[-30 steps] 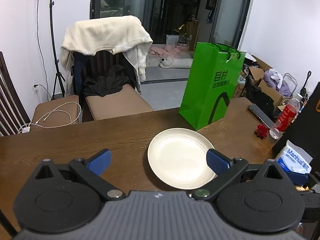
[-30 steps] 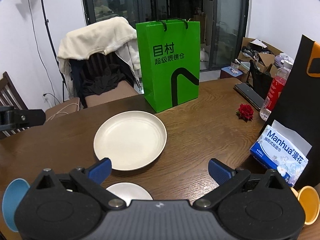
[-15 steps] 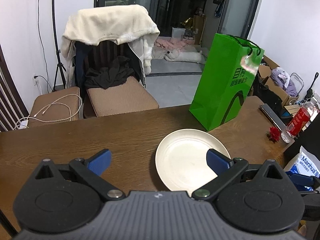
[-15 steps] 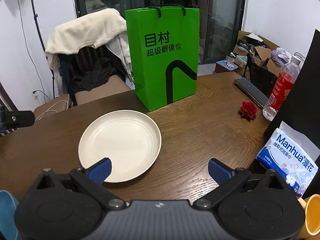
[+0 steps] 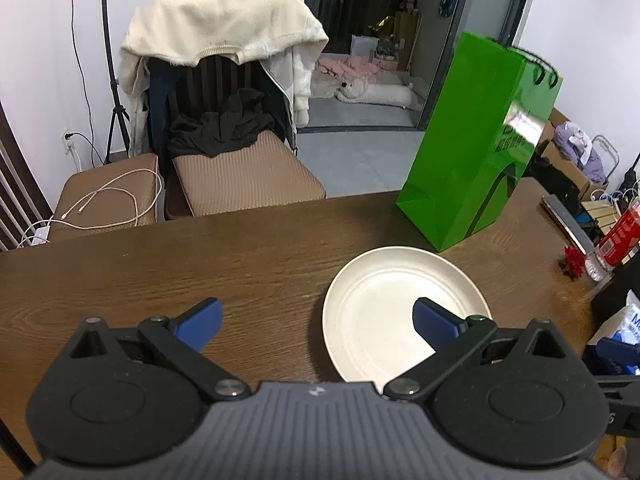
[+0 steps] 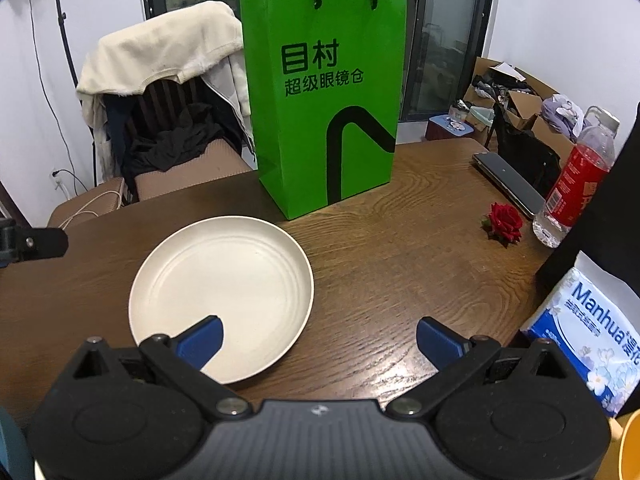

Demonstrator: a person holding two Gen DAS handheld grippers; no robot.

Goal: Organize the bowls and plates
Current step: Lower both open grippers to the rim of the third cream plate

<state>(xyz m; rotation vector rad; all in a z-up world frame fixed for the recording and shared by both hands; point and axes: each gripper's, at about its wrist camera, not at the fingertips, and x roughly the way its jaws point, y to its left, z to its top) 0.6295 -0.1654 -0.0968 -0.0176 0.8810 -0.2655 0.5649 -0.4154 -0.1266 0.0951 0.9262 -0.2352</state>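
Right wrist view: round cream plate [image 6: 221, 295] lies flat on brown wooden table [image 6: 400, 256] | right gripper [image 6: 319, 340] and left gripper [image 5: 316, 322] both wide open, empty | risk: nudging tall green paper bag [image 6: 324, 96] just behind plate.

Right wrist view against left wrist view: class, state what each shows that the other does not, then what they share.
Only the right wrist view shows the bag's printed front and an orange bowl rim. Only the left wrist view shows the white cable coiled on a seat. Both show the cream plate, green bag, rose, and each camera's own open gripper.
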